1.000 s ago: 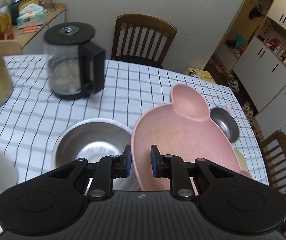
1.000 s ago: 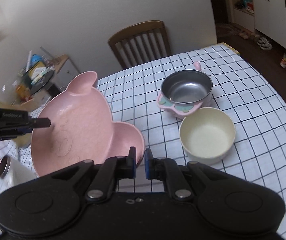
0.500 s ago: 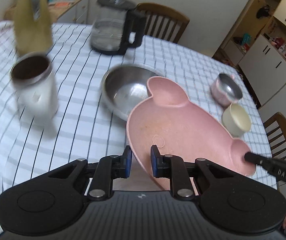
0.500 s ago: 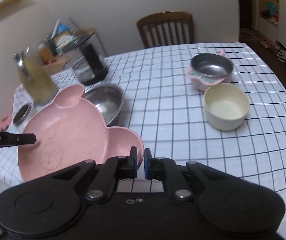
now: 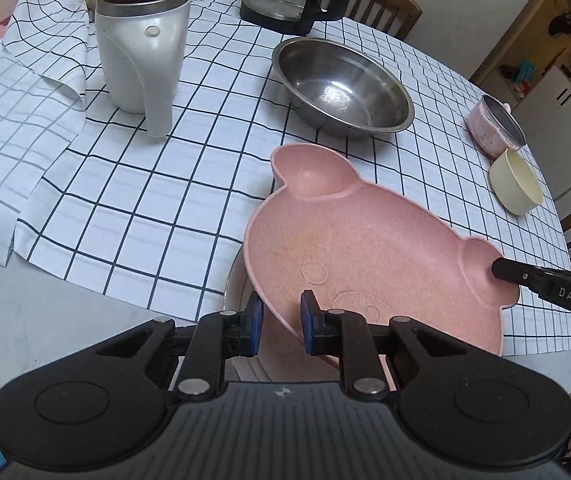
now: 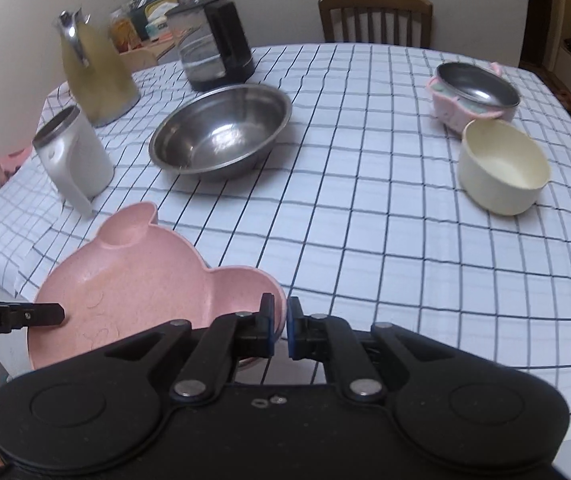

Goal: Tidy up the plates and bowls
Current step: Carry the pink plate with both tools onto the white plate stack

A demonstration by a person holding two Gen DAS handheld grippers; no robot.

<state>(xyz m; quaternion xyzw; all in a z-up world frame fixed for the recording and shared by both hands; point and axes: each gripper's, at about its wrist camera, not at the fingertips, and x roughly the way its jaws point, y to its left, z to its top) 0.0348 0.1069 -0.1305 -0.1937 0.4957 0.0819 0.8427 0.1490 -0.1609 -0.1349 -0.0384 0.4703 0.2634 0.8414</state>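
A pink bear-shaped plate (image 5: 365,248) hangs tilted over the near edge of the checked tablecloth, held from two sides. My left gripper (image 5: 281,322) is shut on the plate's near rim, which passes between its blue pads. My right gripper (image 6: 280,326) is shut on the rim of one ear of the same pink plate (image 6: 137,280). The right gripper's finger (image 5: 525,280) shows at that ear in the left wrist view. A curved metal edge (image 5: 232,280) peeks out beneath the plate; I cannot tell what it belongs to.
On the table stand a large steel bowl (image 6: 221,132), a cream bowl (image 6: 501,168), a pink steel-lined bowl (image 6: 473,92), a white mug (image 6: 71,156), a glass kettle (image 6: 215,48) and a yellow jug (image 6: 93,68). A wooden chair (image 6: 375,16) stands behind.
Both grippers have carried the pink plate back toward the table's near edge and lower. The plate has tilted flatter, and both grips have stayed on it.
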